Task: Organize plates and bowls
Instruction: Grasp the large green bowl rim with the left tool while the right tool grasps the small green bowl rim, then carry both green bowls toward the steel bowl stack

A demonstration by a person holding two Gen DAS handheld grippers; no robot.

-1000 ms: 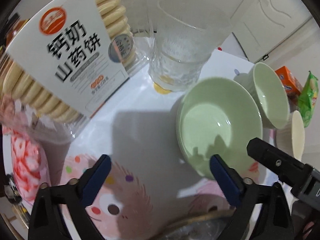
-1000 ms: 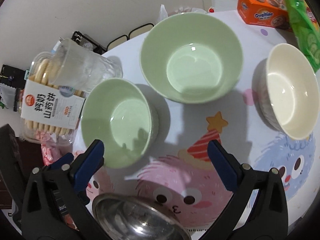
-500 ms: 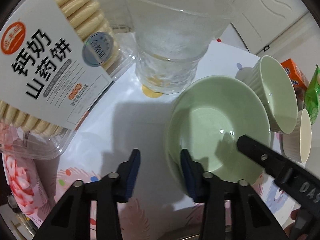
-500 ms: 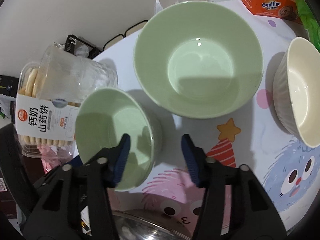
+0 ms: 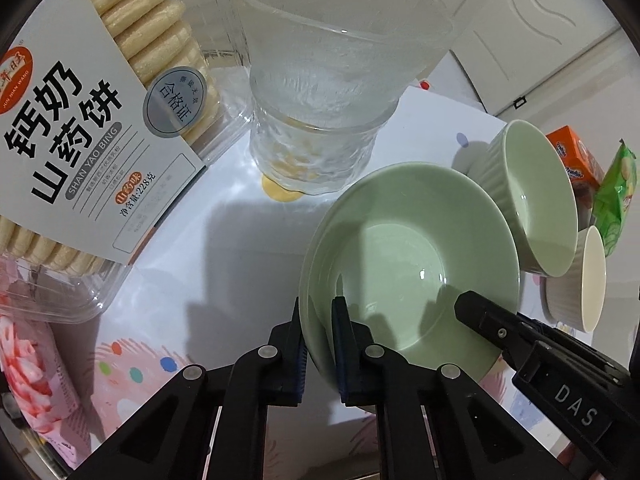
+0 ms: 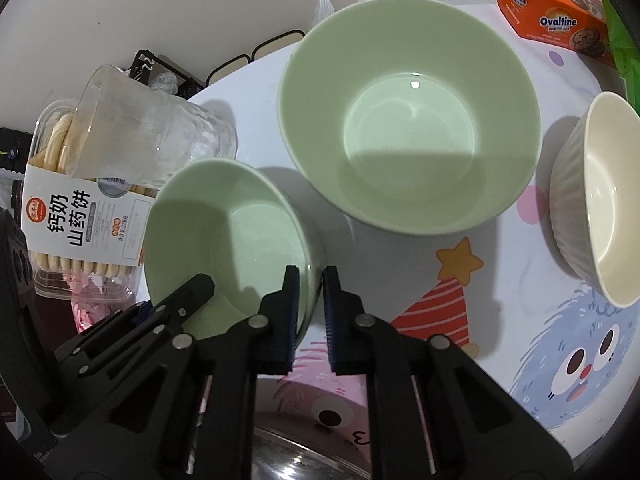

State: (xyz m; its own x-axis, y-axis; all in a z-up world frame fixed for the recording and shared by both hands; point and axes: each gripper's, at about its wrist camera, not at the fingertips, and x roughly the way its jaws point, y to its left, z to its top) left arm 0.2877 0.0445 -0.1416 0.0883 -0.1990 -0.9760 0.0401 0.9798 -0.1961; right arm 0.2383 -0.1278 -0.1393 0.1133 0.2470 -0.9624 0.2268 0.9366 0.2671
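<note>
A small pale green bowl [image 5: 408, 264] [image 6: 228, 240] stands on the cartoon tablecloth. My left gripper [image 5: 318, 308] is clamped on its near left rim, one pad outside and one inside. My right gripper [image 6: 310, 276] is clamped on the opposite rim in the same way. Both pairs of jaws are closing and the pads press the bowl wall. Each view shows the other gripper's black finger reaching over the bowl [image 5: 500, 328] [image 6: 188, 296]. A larger green bowl [image 6: 412, 120] [image 5: 532, 200] stands just beyond, and a ribbed cream bowl [image 6: 600, 208] [image 5: 588, 280] stands further right.
Stacked frosted glass cups [image 5: 328, 92] and a clear biscuit box [image 5: 80, 132] crowd the bowl's left side. A pink packet [image 5: 28, 364] lies near the table edge. An orange Ovaltine box [image 6: 556, 20] and a green packet [image 5: 616, 196] sit at the far right. A steel pot [image 6: 304, 456] lies below the grippers.
Both grippers went from wide open to shut on the small green bowl's rim. The left gripper moved in toward the bowl; the right one lowered a little.
</note>
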